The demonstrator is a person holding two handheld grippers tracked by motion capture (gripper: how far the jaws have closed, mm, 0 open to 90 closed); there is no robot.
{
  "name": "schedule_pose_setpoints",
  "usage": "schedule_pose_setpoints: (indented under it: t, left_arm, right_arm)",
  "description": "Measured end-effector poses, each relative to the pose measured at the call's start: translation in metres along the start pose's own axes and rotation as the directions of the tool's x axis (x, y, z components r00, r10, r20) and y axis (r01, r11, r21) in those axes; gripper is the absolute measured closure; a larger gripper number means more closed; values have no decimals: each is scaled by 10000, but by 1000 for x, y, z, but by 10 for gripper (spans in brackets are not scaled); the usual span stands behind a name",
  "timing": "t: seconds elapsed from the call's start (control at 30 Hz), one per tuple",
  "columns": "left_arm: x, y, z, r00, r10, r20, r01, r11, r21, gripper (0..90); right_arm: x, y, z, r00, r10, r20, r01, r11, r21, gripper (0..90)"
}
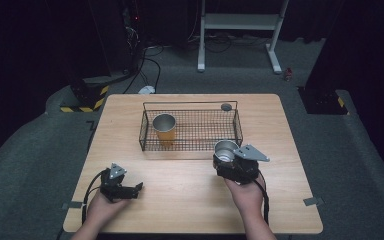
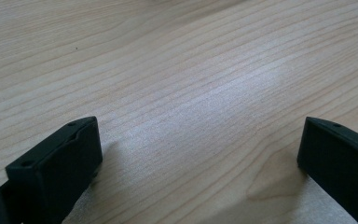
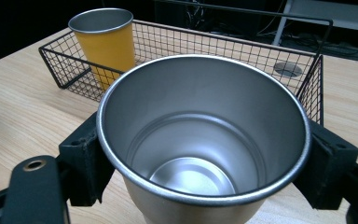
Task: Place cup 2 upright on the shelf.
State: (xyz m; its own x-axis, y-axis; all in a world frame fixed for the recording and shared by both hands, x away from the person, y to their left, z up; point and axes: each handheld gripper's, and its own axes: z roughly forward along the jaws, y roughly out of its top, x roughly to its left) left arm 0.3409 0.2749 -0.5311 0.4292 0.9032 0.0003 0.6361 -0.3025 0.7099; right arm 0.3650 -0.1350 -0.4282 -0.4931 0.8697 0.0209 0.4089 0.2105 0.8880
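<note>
My right gripper [image 1: 228,158] is shut on a silver metal cup [image 1: 225,149] and holds it upright just in front of the wire basket [image 1: 190,144]. In the right gripper view the silver cup [image 3: 203,135] is empty, and both jaws press against its sides. A yellow cup [image 1: 164,128] with a metal rim stands upright inside the basket's left part; the yellow cup [image 3: 104,43] shows at the back left in the right gripper view. My left gripper [image 1: 136,188] rests low at the table's front left, open, with bare wood between its jaws in the left gripper view.
The black wire basket [image 3: 186,44] sits at the middle back of the wooden table [image 1: 180,195]. A round grey cable port [image 1: 226,106] lies behind the basket's right corner. Beyond the table stand a white desk frame [image 1: 240,30] and cables on the floor.
</note>
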Motion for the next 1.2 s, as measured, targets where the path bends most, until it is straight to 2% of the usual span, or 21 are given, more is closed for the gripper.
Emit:
schedule_pose_setpoints:
  t: [0.13,0.4,0.7,0.83,1.2]
  left_arm:
    - [0,0,0,10000,45,-9,-45,10000,9,2]
    - [-1,0,-1,10000,-46,-81,46,10000,11,3]
    - [-1,0,0,10000,-45,-70,45,10000,14,3]
    - [-1,0,0,10000,-44,-67,44,10000,17,2]
    - [-1,0,0,10000,-43,-75,43,10000,16,2]
  right_arm:
    - [2,3,-3,9999,48,92,-49,10000,61,187]
    - [4,7,-4,9998,-124,-176,121,9997,-199,187]
    - [1,17,3,9996,-265,51,267,9992,-303,188]
    - [-4,24,6,9998,-84,153,90,9990,-431,188]
    - [-6,46,11,9996,-117,270,135,9975,-700,188]
